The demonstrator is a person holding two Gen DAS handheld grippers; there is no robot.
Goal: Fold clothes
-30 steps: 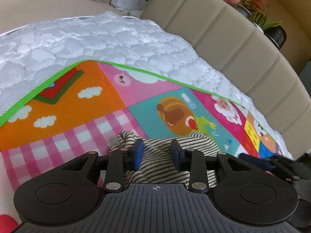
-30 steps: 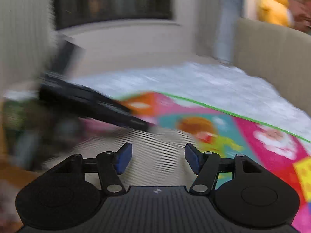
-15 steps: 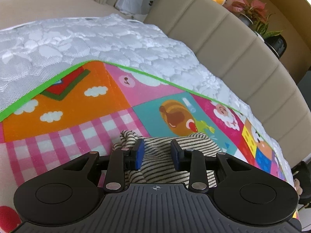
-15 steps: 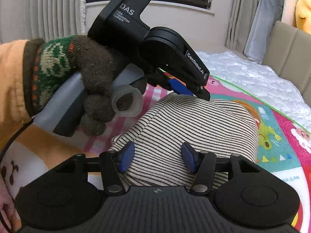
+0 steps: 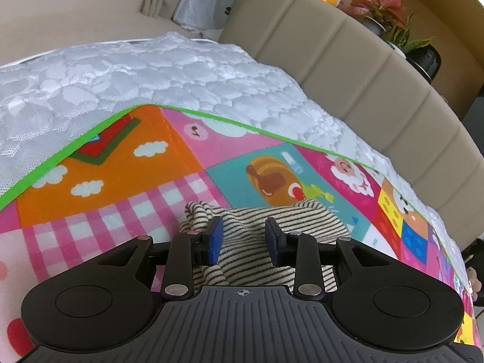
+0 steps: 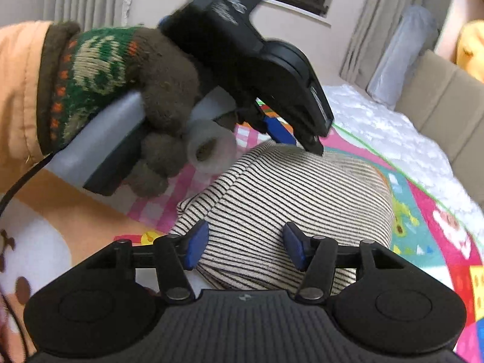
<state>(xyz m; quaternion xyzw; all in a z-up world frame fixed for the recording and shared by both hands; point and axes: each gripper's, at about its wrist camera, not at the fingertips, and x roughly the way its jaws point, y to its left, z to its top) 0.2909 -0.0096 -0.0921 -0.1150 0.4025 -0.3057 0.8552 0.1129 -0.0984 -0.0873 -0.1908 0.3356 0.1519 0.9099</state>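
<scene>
Both claws spread wide, I grip nothing. My left gripper (image 5: 242,237) hangs over near edge of striped garment (image 5: 272,214), pads apart, cloth visible between them. My right gripper (image 6: 242,246) likewise parted above same striped garment (image 6: 296,199). Change: one second ago right view was motion blur; now steady, left gripper (image 6: 290,133) tip touching top of bundle, gloved hand (image 6: 157,115) on handle. Reads as pressing or settling fold. Garment sits humped, compact, on colourful play mat (image 5: 145,181) over white quilt (image 5: 151,69).

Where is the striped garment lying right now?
The striped garment lies on the colourful play mat, seen in both wrist views, right under the open left gripper and right gripper.
</scene>
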